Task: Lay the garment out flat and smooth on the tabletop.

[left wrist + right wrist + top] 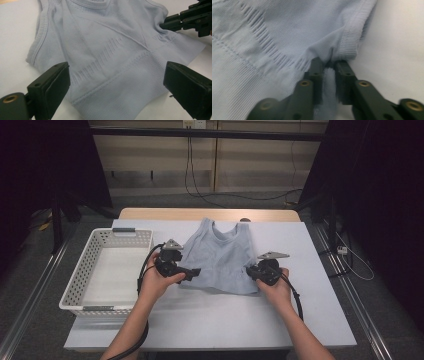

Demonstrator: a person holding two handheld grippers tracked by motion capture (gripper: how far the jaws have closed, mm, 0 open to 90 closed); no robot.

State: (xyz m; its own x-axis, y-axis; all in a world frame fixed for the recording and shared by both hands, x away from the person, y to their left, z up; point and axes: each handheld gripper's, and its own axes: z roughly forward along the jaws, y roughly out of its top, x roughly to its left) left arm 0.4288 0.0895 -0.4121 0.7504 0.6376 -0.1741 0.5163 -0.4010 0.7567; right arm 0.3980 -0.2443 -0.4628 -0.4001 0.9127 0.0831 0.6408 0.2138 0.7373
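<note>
A pale blue tank top (220,257) is laid flat at the centre of the high view on the white surface (210,320), neckline toward the top of the frame and hem toward the bottom. The right claw (328,65) is closed on a pinch of fabric at the garment's right edge, where the ribbed armhole band meets the side; in the right gripper view the cloth is seen puckered between the nearly shut jaws. The left claw (117,85) is held wide open, its jaws straddling the lower left part of the hem with nothing pressed; the hem corner lies between and just ahead of them. The coming move is judged to turn on this: the garment's left edge lies directly in front of the open left claw, so a short advance and a closing would match the other side's grip. A white perforated basket (80,285) stands at the left of the high view.
</note>
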